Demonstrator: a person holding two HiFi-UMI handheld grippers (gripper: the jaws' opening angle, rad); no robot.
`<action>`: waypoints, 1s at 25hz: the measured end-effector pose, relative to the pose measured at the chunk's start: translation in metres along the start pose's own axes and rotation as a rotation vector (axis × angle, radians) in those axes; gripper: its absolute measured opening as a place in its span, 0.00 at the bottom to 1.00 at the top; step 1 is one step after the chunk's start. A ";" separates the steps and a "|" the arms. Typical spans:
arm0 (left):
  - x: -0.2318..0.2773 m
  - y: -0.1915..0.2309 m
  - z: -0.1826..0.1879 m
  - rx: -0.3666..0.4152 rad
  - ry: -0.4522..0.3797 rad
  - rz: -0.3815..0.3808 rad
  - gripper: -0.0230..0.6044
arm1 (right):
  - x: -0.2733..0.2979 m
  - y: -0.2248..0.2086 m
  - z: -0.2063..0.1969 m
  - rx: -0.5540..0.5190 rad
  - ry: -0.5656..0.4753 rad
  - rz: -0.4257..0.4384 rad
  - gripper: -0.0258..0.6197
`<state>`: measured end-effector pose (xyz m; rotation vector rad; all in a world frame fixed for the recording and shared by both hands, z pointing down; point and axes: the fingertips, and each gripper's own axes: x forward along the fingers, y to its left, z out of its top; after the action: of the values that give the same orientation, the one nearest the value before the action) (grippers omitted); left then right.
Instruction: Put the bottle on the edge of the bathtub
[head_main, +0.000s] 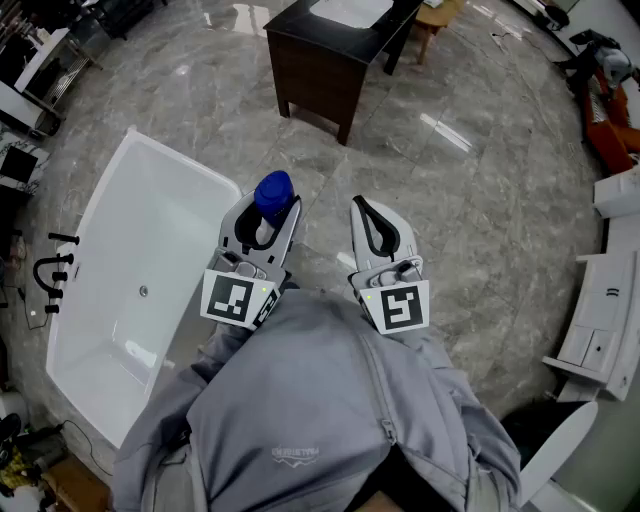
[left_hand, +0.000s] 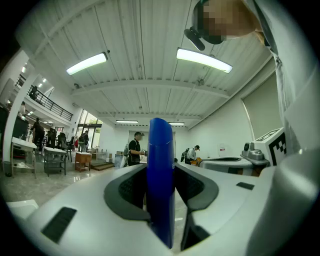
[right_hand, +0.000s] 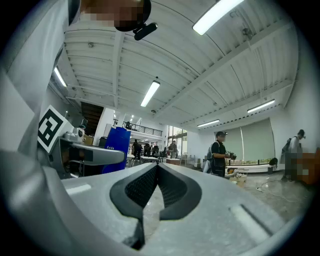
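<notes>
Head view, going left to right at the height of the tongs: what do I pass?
Black faucet → white bathtub → left tongs shut on the blue bottle → right tongs, shut and empty → white cabinet at the right edge.

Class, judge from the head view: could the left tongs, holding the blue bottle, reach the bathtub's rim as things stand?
Probably yes. The left tongs are shut on the blue bottle right beside the bathtub, on its near side. Nothing visible stands between them, so the way looks free.
</notes>
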<state>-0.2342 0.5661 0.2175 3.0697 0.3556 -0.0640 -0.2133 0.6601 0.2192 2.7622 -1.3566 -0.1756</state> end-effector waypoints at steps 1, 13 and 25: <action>0.001 -0.001 0.001 0.000 0.000 0.000 0.28 | -0.002 -0.002 0.000 -0.002 0.003 -0.005 0.04; 0.007 0.007 -0.004 -0.008 0.019 0.022 0.28 | 0.008 -0.006 -0.006 0.035 0.008 0.016 0.04; 0.005 0.050 -0.024 -0.032 0.045 0.096 0.28 | 0.042 0.005 -0.032 0.080 0.050 0.083 0.04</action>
<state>-0.2168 0.5198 0.2430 3.0552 0.2084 0.0141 -0.1876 0.6237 0.2487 2.7466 -1.4947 -0.0489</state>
